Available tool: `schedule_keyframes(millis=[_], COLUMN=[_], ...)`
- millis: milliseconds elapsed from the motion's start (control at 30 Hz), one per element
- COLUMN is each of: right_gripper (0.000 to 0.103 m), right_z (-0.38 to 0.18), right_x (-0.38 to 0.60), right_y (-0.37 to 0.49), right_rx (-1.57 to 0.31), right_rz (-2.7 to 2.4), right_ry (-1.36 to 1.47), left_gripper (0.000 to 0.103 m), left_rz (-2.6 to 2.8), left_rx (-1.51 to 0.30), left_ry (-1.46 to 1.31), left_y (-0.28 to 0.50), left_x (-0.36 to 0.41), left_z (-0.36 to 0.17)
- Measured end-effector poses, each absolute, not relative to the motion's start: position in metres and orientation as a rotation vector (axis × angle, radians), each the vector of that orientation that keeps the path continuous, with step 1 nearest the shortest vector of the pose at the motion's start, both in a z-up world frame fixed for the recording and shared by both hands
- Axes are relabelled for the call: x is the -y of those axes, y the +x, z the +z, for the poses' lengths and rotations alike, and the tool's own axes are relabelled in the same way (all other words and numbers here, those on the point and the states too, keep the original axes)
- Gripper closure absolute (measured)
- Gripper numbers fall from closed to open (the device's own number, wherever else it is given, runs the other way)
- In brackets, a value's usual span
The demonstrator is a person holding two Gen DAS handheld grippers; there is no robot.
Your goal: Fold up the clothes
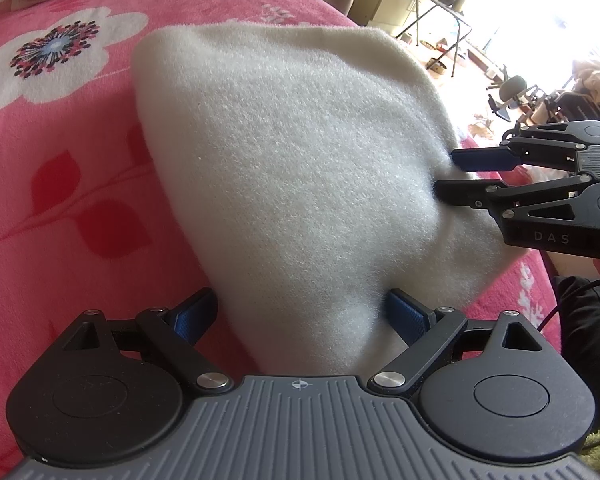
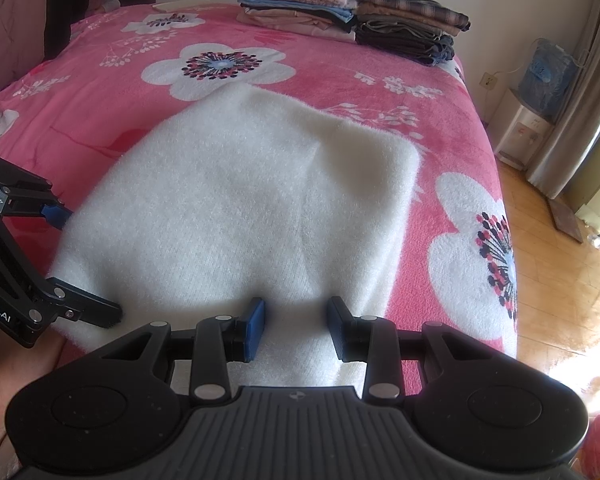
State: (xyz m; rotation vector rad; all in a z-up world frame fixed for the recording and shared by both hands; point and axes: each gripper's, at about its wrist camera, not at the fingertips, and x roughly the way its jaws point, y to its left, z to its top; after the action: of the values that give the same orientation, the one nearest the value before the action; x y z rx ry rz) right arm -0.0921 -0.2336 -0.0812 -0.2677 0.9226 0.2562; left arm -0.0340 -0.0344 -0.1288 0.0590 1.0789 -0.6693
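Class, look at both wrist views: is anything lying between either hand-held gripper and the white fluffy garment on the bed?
Nothing visible. The white garment lies on the pink bedspread with both grippers already at its near edge: the left hand-held gripper straddles it wide open, and the right hand-held gripper has fabric between its fingers.

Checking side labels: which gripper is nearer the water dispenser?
Right. The right gripper sits on the garment's near edge, towards the water dispenser's side of the bed; the left gripper is at the garment's opposite corner, farther away.

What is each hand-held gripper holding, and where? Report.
Right hand-held gripper pinches the white garment's near edge; left hand-held gripper straddles its side edge, grip unclear.
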Motion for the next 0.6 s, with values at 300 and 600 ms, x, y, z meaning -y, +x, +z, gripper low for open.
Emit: schedule_keyframes(millis=[300, 600], right_gripper=[0.066, 0.066], right_z=[-0.081, -0.0813], right_x=[0.2331, 0.2325], right_y=[-0.0918, -0.0924], right_rx=[-0.922, -0.92], right_rz=[0.255, 0.254], right_ry=[-0.268, -0.269], left_gripper=[0.011, 0.011], left_rz=[-0.67, -0.67], left_rx=[-1.081, -1.083], left_ry=[0.057, 0.056], left_y=[-0.0339, -0.0337], left_x=[0.0348, 0.035], left_z=[-0.1292, -0.1291])
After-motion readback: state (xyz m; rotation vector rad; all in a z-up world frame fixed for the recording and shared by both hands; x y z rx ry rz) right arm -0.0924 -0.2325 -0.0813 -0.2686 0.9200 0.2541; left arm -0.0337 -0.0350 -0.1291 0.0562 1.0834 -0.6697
